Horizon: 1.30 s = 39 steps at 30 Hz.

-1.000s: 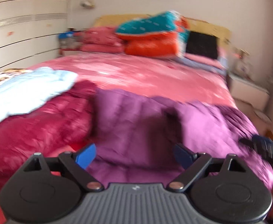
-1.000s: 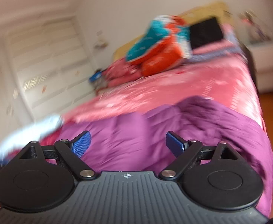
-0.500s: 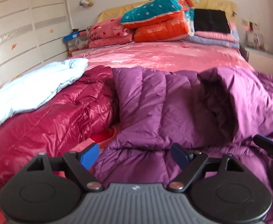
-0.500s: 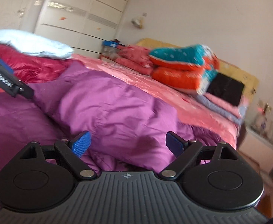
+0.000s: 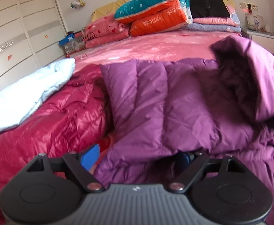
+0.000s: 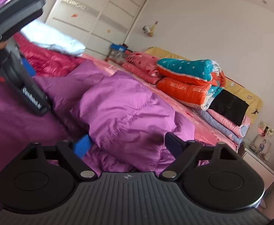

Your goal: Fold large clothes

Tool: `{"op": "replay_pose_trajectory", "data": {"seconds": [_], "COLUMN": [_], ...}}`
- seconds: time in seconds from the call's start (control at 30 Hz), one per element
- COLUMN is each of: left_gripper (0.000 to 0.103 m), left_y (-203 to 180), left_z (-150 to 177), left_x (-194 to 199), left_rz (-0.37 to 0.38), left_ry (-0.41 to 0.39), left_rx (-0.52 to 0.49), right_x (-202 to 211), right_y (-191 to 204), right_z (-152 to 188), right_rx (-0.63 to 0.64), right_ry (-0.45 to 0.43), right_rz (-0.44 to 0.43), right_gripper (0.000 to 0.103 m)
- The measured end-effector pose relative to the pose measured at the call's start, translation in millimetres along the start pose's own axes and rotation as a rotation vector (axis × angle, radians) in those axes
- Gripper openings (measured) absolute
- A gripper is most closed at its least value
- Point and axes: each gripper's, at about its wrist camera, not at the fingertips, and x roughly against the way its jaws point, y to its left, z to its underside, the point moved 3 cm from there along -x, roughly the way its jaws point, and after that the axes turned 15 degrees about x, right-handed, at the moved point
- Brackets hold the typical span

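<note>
A puffy, quilted purple coat (image 5: 174,103) of smooth, faintly shiny fabric lies crumpled on the pink bed (image 5: 155,46), beside a glossy crimson coat (image 5: 52,121). The left gripper (image 5: 137,153) has its jaws apart over the hem. The right gripper (image 6: 125,144) has its jaws closing around a padded fold.

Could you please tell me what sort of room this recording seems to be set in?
Most likely a home bedroom: a bed with a pink cover, folded quilts stacked at its headboard, and a white wardrobe along the wall. Down jackets lie on the bed.
</note>
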Motion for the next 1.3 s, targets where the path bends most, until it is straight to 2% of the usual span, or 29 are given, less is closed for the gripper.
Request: {"op": "replay_pose_trajectory", "data": {"seconds": [0.1, 0.2, 0.37, 0.47, 0.53, 0.63, 0.7, 0.73, 0.77, 0.8, 0.97, 1.07, 1.17, 1.3], "left_gripper": [0.081, 0.079, 0.077, 0.077, 0.078, 0.079, 0.079, 0.08, 0.08, 0.081, 0.082, 0.082, 0.083, 0.081], "left_y": [1, 11, 39, 48, 48, 49, 50, 52, 52, 53, 55, 52, 33, -7], "left_z": [-7, -10, -10, -5, -2, 0, 2, -1, -2, -2, -4, -9, -16, -28], "left_x": [-2, -6, -9, -10, -10, -4, 5, 8, 12, 18, 53, 81, 100, 88], "left_rz": [-0.043, -0.118, -0.268, -0.281, -0.29, -0.288, -0.282, -0.281, -0.282, -0.282, -0.307, -0.298, -0.204, -0.01], "left_ry": [-0.033, -0.034, -0.043, -0.018, -0.016, -0.003, 0.004, 0.007, 0.007, 0.004, -0.029, -0.104, -0.168, -0.17], "left_rx": [0.034, 0.085, 0.202, 0.223, 0.197, 0.189, 0.18, 0.175, 0.168, 0.163, 0.151, 0.154, 0.157, 0.132], "right_x": [1, -1, -1, -3, -5, -3, 2, 2, 3, 1, 30, 44, 61, 68], "right_y": [-11, -39, -104, -131, -137, -140, -142, -142, -143, -146, -162, -176, -186, -186], "right_z": [0, 6, 48, 95, 122, 140, 140, 134, 129, 126, 132, 141, 146, 130], "right_rx": [-0.091, -0.268, -0.734, -1.048, -1.163, -1.239, -1.238, -1.221, -1.201, -1.183, -1.141, -1.159, -1.154, -1.119], "right_ry": [0.002, 0.014, 0.068, 0.118, 0.17, 0.201, 0.201, 0.201, 0.201, 0.199, 0.175, 0.135, 0.078, -0.039], "right_rz": [0.014, 0.026, 0.021, -0.035, -0.05, -0.072, -0.069, -0.059, -0.044, -0.026, 0.097, 0.174, 0.251, 0.231], "right_gripper": [0.062, 0.052, 0.047, 0.047, 0.048, 0.053, 0.072, 0.077, 0.091, 0.101, 0.1, 0.101, 0.102, 0.101]}}
